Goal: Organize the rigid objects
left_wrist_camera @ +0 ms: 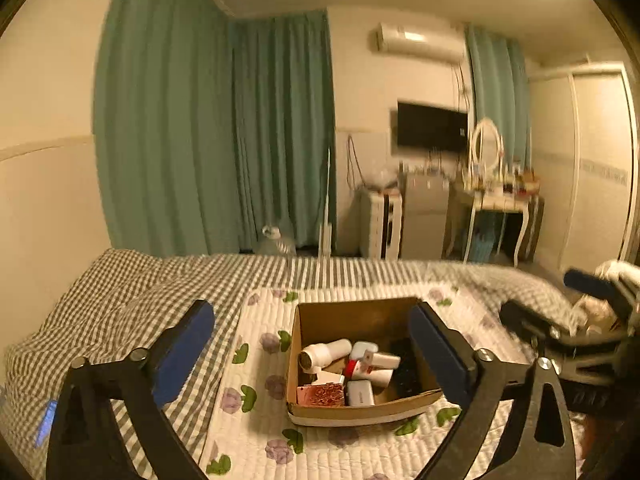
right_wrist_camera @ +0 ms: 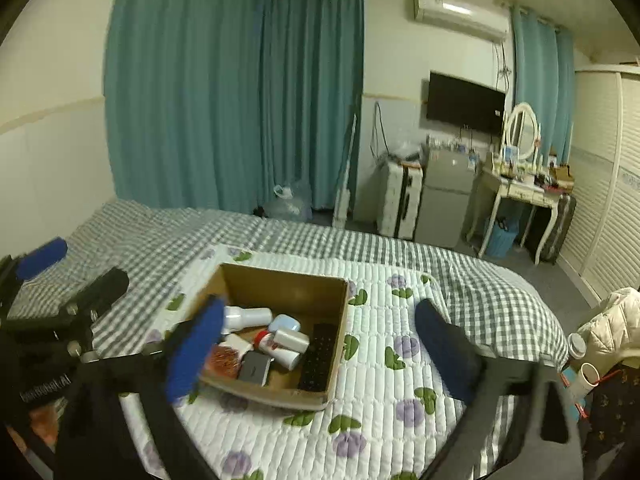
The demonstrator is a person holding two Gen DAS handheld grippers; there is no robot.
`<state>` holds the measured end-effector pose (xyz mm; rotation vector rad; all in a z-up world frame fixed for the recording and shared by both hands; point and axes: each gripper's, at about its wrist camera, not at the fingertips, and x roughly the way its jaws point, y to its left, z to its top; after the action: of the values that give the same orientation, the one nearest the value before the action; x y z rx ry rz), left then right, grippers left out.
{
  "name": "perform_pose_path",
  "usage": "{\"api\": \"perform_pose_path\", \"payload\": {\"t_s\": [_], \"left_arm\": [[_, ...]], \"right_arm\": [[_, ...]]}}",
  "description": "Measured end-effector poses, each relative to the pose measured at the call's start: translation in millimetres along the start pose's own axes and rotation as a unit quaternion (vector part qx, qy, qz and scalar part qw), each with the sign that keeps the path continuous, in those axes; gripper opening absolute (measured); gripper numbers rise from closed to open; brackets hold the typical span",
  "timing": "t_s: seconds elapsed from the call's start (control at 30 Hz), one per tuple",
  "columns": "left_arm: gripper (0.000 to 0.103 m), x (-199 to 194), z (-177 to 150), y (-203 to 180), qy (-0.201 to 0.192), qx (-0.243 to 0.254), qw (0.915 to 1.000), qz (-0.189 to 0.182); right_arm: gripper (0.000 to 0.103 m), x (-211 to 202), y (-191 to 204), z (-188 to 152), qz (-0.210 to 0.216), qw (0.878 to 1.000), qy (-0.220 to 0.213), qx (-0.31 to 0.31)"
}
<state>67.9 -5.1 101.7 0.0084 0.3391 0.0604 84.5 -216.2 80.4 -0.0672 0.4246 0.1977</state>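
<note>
A brown cardboard box (left_wrist_camera: 320, 322) (right_wrist_camera: 288, 280) sits on a floral quilted mat on the bed. It holds a white bottle (left_wrist_camera: 326, 353) (right_wrist_camera: 248, 316), a pale blue case (left_wrist_camera: 363, 348) (right_wrist_camera: 285, 323), a black remote (left_wrist_camera: 404, 368) (right_wrist_camera: 320, 356), a red-capped bottle (right_wrist_camera: 276, 344), a box of copper clips (left_wrist_camera: 326, 394) (right_wrist_camera: 225, 360) and a dark charger (right_wrist_camera: 254, 366). My left gripper (left_wrist_camera: 316, 348) is open and empty, held above the box's near side. My right gripper (right_wrist_camera: 320, 340) is open and empty, above the box's right edge. Each gripper shows at the edge of the other's view.
The floral mat (right_wrist_camera: 400, 360) lies over a checked bedsheet (left_wrist_camera: 120, 304). Teal curtains, a wall TV (right_wrist_camera: 464, 100), a small fridge, suitcases and a dressing table (right_wrist_camera: 520, 192) stand beyond the bed. A white jacket and cups (right_wrist_camera: 588, 372) lie at the right.
</note>
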Motion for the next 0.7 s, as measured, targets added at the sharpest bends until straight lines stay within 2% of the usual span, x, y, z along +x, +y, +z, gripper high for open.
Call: {"api": "perform_pose_path", "payload": {"t_s": [0.13, 0.27, 0.53, 0.7], "left_arm": [[0.103, -18, -17, 4, -0.011, -0.004, 0.9999, 0.000], [0.103, -13, -39, 2, -0.009, 0.020, 0.9996, 0.018], [0.103, 8, -71, 11, 0.016, 0.007, 0.9997, 0.015], [0.103, 17, -80, 12, 0.026, 0.010, 0.9995, 0.014]], "right_arm": [[0.103, -25, -3, -32, -0.030, 0.999, -0.020, 0.024], [0.103, -28, -6, -53, -0.028, 0.998, -0.029, 0.046], [0.103, -17, 2, -75, -0.037, 0.998, -0.046, 0.021], [0.103, -5, 0, -81, -0.041, 0.999, -0.028, 0.021]]}}
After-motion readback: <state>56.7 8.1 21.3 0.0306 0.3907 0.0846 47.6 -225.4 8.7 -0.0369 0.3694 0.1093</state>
